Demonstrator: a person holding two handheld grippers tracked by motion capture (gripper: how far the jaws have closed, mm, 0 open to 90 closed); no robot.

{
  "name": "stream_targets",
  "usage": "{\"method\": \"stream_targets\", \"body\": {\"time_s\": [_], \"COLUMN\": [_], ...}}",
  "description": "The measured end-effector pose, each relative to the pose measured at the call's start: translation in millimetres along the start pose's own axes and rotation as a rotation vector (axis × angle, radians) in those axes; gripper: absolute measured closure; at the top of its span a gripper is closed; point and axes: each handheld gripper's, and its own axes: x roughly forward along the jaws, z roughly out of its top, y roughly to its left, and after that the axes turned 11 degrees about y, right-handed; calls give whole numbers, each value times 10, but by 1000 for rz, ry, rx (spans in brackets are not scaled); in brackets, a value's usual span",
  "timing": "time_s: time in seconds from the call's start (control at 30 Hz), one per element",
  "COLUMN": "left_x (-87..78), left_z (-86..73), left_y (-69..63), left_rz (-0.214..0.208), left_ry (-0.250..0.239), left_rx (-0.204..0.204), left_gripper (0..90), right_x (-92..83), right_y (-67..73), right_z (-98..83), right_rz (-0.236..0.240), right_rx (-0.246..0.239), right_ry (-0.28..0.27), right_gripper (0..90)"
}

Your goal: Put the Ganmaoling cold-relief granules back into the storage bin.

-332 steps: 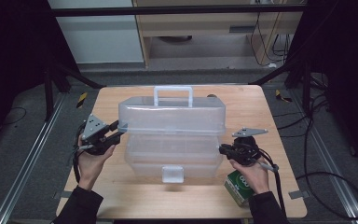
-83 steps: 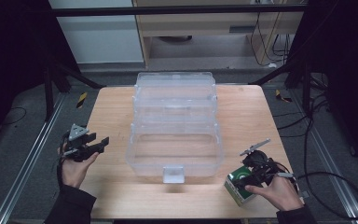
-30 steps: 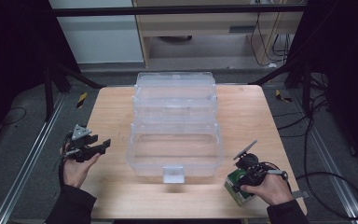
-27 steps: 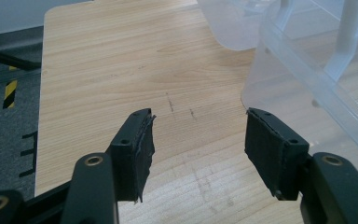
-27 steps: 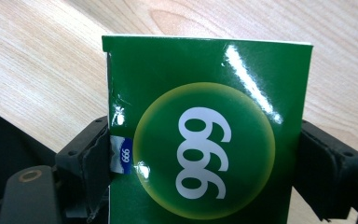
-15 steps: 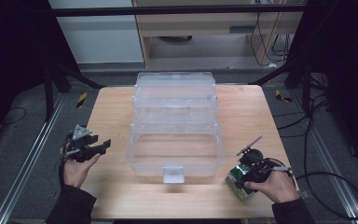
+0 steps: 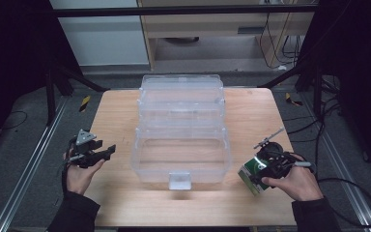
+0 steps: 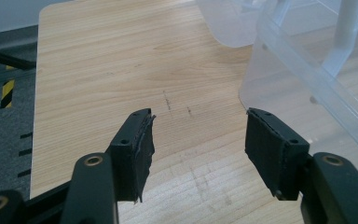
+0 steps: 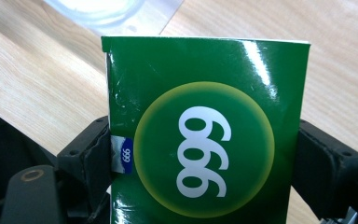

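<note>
Right gripper (image 7: 260,170), clamped on the green box (image 7: 251,175), has just lifted it off the table (image 7: 116,111) beside the open clear storage case (image 7: 181,145), likely heading inside; left gripper (image 7: 101,152) idles open.

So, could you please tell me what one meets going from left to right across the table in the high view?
Left gripper, jaws open and empty → clear plastic box, opened out in tiers at the middle of the wooden table → green carton → right gripper, shut on that carton.
</note>
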Motion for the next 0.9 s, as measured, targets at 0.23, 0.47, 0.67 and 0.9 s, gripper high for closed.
{"method": "stream_targets", "body": {"time_s": [0.23, 0.47, 0.67, 0.9], "left_x": [1, 4, 8, 12], "left_z": [-2, -2, -4, -3], "left_y": [8, 8, 11, 8], "left_rz": [1, -2, -3, -4], "left_ry": [2, 4, 3, 6], "left_rx": [3, 5, 3, 7], "left_gripper": [409, 408, 407, 407], "right_x": [-168, -318, -414, -472], "right_y": [-45, -88, -112, -93], "right_z": [47, 106, 171, 273], "right_rz": [-9, -18, -29, -29], "right_rx": [-12, -29, -58, -134], "right_ry": [-34, -55, -66, -76], "right_gripper": [172, 172, 172, 172]}}
